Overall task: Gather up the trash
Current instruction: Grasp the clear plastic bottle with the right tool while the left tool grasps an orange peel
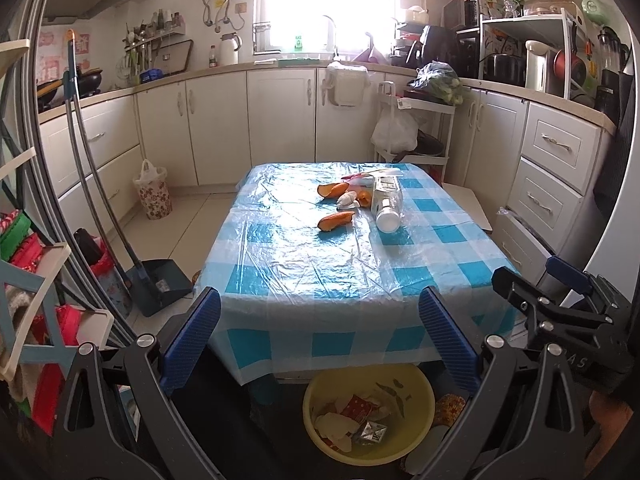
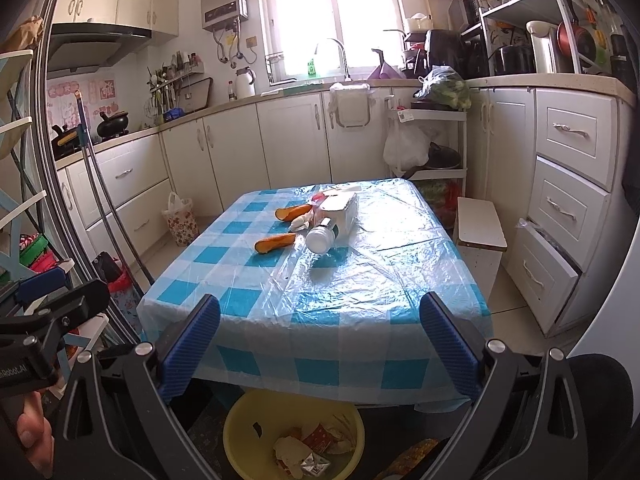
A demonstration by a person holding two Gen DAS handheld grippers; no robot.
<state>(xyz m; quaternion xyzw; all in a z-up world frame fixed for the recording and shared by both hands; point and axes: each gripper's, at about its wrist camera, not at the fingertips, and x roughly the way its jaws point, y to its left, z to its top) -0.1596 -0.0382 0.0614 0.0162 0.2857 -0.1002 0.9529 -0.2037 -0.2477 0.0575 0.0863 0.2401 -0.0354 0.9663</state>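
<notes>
Both claws, left gripper [image 1: 320,340] and right gripper [image 2: 320,346], were found spread wide and empty, held back at the near edge of the table [image 1: 304,280]. The trash was clustered at the far middle: a bottle [image 1: 387,210] lying on its side, a carton [image 2: 340,212], two peels [image 1: 336,221], a crumpled tissue [image 1: 347,199]. The bottle was judged light, smooth and prone to roll on the slick plastic cover; a grip across its body was advised. The peels appeared soft and curved, the tissue limp. A yellow basin [image 1: 416,392] below held scraps.
</notes>
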